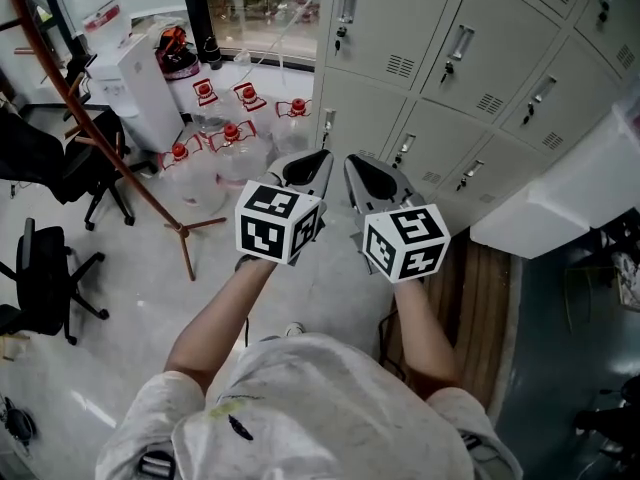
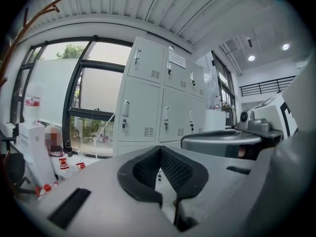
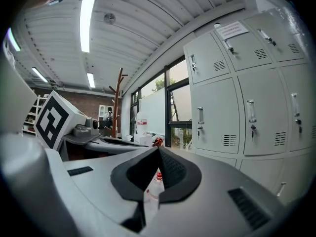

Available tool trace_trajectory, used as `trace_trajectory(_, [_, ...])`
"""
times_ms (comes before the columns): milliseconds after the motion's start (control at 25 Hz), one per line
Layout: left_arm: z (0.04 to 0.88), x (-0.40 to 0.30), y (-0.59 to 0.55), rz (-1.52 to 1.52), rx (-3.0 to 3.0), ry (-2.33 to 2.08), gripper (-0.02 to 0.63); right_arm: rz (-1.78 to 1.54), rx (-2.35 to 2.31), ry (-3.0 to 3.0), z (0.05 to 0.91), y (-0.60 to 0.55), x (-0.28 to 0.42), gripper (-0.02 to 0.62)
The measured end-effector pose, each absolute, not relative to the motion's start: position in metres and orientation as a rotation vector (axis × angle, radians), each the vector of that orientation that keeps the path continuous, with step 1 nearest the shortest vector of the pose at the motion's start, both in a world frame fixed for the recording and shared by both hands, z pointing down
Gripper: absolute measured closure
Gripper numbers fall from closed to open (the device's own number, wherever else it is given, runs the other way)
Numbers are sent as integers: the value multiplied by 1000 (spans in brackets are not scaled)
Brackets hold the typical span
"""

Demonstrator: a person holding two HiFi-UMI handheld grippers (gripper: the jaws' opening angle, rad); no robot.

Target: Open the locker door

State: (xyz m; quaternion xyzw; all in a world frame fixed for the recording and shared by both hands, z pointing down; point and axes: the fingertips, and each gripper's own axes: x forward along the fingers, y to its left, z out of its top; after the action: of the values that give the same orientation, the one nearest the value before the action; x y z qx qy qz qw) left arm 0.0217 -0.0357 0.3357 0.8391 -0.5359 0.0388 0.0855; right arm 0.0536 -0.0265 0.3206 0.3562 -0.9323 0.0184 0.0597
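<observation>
Check the left gripper (image 1: 308, 168) first: its jaws are closed tip to tip with nothing between them; red-capped bottles (image 1: 232, 148) stand on the floor beyond it and to its left. The right gripper (image 1: 368, 175), just beside it, is likewise fully closed and empty; neither tool touches a door.

The locker bank (image 1: 440, 68) stands ahead and to your right, well apart from both tips; the right gripper is the nearer of the two. Which door is meant cannot be told; the leftmost column lies most directly ahead.

Each door carries an upright handle (image 3: 200, 115) near its left edge, long axis vertical, with a keyed lock just below. Judge from this that the hinge sits on the right and the door swings out from its left edge. Expect to part the jaws and approach before you can take a handle across its width.
</observation>
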Motion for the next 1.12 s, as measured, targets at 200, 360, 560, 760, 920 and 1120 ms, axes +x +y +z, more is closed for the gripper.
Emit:
trace_trajectory(200, [337,-12,-49,90,2482,-1607,600,54,1065,-2818,321,-38,23,592])
trace_trajectory(360, [338,-25,-57,71,2472,-1604,600,59,1070,-2801,324,-48,13,592])
trace_trajectory(560, [345,-37,-66,73,2457,-1603,600,74,1060,-2803,327,-61,0,592])
trace_trajectory(760, [350,-53,-84,74,2419,-1636,600,87,1012,-2816,334,-78,-14,592])
trace_trajectory(920, [356,-60,-105,95,2408,-1661,600,105,984,-2837,339,-104,-23,592])
trace_trajectory(1120, [361,-71,-144,115,2369,-1699,600,114,938,-2867,341,-142,-35,592])
